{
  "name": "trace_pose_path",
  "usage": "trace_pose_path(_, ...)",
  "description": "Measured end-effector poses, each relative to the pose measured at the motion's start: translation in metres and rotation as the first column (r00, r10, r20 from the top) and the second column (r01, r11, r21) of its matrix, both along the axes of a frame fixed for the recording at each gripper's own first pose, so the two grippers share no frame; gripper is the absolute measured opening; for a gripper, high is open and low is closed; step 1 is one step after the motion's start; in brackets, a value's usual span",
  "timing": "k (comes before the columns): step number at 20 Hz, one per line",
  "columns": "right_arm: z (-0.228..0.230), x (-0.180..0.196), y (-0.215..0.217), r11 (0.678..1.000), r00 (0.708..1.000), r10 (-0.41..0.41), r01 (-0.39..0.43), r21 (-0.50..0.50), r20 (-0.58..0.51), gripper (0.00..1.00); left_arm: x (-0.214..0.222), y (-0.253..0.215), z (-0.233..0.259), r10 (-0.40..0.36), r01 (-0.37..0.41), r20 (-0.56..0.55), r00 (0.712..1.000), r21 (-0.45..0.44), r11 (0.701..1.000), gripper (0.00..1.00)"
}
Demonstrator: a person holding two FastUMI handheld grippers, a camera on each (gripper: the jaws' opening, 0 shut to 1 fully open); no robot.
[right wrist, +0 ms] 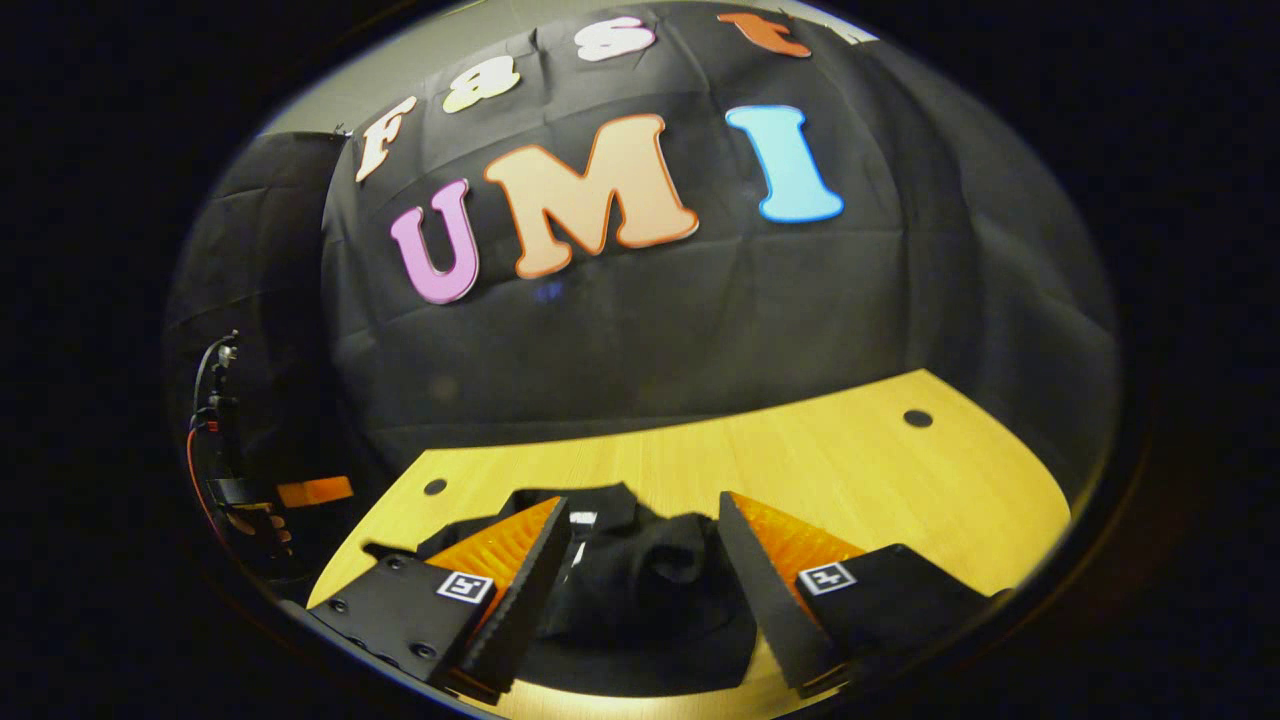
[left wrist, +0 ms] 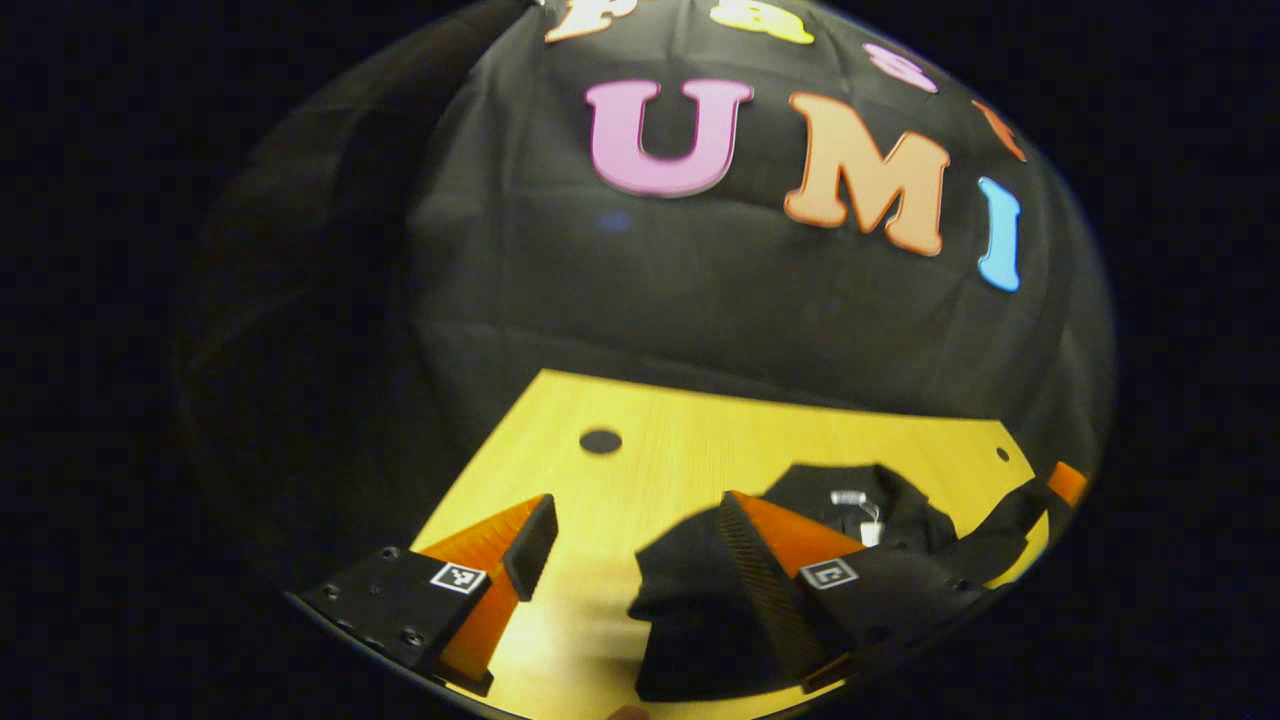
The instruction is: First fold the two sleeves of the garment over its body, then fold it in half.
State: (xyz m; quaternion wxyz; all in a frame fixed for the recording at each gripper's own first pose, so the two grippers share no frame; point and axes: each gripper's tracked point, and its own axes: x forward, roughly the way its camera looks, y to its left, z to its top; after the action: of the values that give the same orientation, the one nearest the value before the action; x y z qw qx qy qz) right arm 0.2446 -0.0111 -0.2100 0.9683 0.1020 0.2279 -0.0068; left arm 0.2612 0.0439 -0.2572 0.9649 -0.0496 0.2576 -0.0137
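Your left gripper point(left wrist: 640, 560) hangs with its fingers spread wide and nothing between them, over the yellow wooden table point(left wrist: 700, 430); the black collared garment point(left wrist: 900, 515) lies bunched on the table's near part, just right of that gap; your right gripper point(right wrist: 640, 570) is equally wide — the garment's dark folds sit between its fingers, ungripped.

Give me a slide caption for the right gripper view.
Open right gripper poised above a crumpled black garment on a yellow table.
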Motion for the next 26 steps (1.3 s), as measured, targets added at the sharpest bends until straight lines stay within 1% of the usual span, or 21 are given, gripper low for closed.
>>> trace_pose_path(1, 0.012, -0.004, -0.004, 1.000, 0.999, -0.019, 0.020, -0.021, 0.027, 0.98, 0.009, 0.000, 0.023, -0.013, 0.012, 0.077, 0.997, 0.010, 1.000, 0.94)
trace_pose_path(2, 0.016, -0.006, -0.006, 0.999, 0.999, -0.031, 0.032, -0.039, 0.038, 0.98, 0.011, -0.002, 0.039, -0.032, 0.029, 0.128, 0.991, 0.025, 0.999, 0.93)
trace_pose_path(3, 0.017, -0.009, -0.006, 0.998, 0.999, -0.038, 0.040, -0.052, 0.039, 0.97, 0.012, -0.004, 0.049, -0.053, 0.048, 0.156, 0.986, 0.038, 0.998, 0.93)
trace_pose_path(5, 0.022, -0.020, -0.009, 0.996, 0.998, -0.047, 0.050, -0.076, 0.039, 0.98, 0.007, -0.012, 0.062, -0.079, 0.076, 0.183, 0.980, 0.022, 0.997, 0.94)
trace_pose_path(7, 0.033, -0.037, -0.007, 0.994, 0.997, -0.038, 0.044, -0.096, 0.061, 0.98, -0.006, -0.015, 0.075, -0.063, 0.066, 0.189, 0.980, -0.013, 0.998, 0.93)
trace_pose_path(9, 0.050, -0.056, -0.008, 0.991, 0.994, -0.018, 0.032, -0.130, 0.108, 0.98, -0.027, -0.014, 0.095, -0.039, 0.048, 0.220, 0.975, -0.037, 0.998, 0.93)
trace_pose_path(10, 0.061, -0.068, -0.009, 0.989, 0.990, -0.008, 0.028, -0.146, 0.140, 0.98, -0.037, -0.015, 0.105, -0.033, 0.043, 0.242, 0.970, -0.034, 0.999, 0.93)
trace_pose_path(11, 0.072, -0.081, -0.008, 0.987, 0.984, 0.004, 0.025, -0.161, 0.177, 0.97, -0.050, -0.013, 0.119, -0.022, 0.029, 0.271, 0.962, -0.020, 0.999, 0.93)
trace_pose_path(12, 0.083, -0.095, -0.007, 0.985, 0.976, 0.020, 0.018, -0.174, 0.216, 0.92, -0.064, -0.012, 0.130, -0.017, 0.021, 0.291, 0.957, -0.008, 1.000, 0.92)
trace_pose_path(15, 0.106, -0.144, -0.004, 0.980, 0.954, 0.068, -0.009, -0.199, 0.292, 0.93, -0.109, -0.020, 0.166, -0.019, 0.014, 0.353, 0.935, 0.015, 1.000, 0.93)
trace_pose_path(17, 0.116, -0.173, -0.004, 0.979, 0.945, 0.087, -0.022, -0.202, 0.316, 0.94, -0.138, -0.025, 0.187, -0.012, 0.001, 0.381, 0.924, 0.029, 1.000, 0.92)
trace_pose_path(18, 0.118, -0.188, -0.005, 0.982, 0.943, 0.088, -0.027, -0.190, 0.321, 0.96, -0.152, -0.028, 0.195, -0.011, 0.000, 0.392, 0.920, 0.026, 1.000, 0.93)
trace_pose_path(19, 0.122, -0.203, -0.004, 0.985, 0.942, 0.084, -0.029, -0.171, 0.324, 0.94, -0.167, -0.035, 0.203, -0.015, 0.007, 0.401, 0.916, 0.023, 1.000, 0.92)
trace_pose_path(20, 0.126, -0.217, -0.006, 0.988, 0.940, 0.073, -0.023, -0.152, 0.334, 0.94, -0.179, -0.037, 0.210, -0.015, 0.004, 0.415, 0.910, 0.028, 1.000, 0.92)
trace_pose_path(23, 0.135, -0.249, -0.013, 0.992, 0.935, 0.049, -0.004, -0.129, 0.352, 0.94, -0.212, -0.040, 0.229, -0.016, -0.005, 0.447, 0.894, 0.046, 0.999, 0.92)
trace_pose_path(24, 0.134, -0.258, -0.012, 0.992, 0.936, 0.054, -0.010, -0.128, 0.347, 0.96, -0.222, -0.042, 0.234, -0.019, 0.000, 0.453, 0.891, 0.043, 0.999, 0.92)
trace_pose_path(25, 0.135, -0.267, -0.012, 0.992, 0.938, 0.057, -0.014, -0.127, 0.342, 0.94, -0.229, -0.046, 0.237, -0.023, 0.007, 0.453, 0.891, 0.037, 0.999, 0.92)
trace_pose_path(26, 0.140, -0.274, -0.014, 0.992, 0.936, 0.056, -0.013, -0.125, 0.348, 0.97, -0.235, -0.050, 0.240, -0.028, 0.015, 0.452, 0.892, 0.033, 0.999, 0.92)
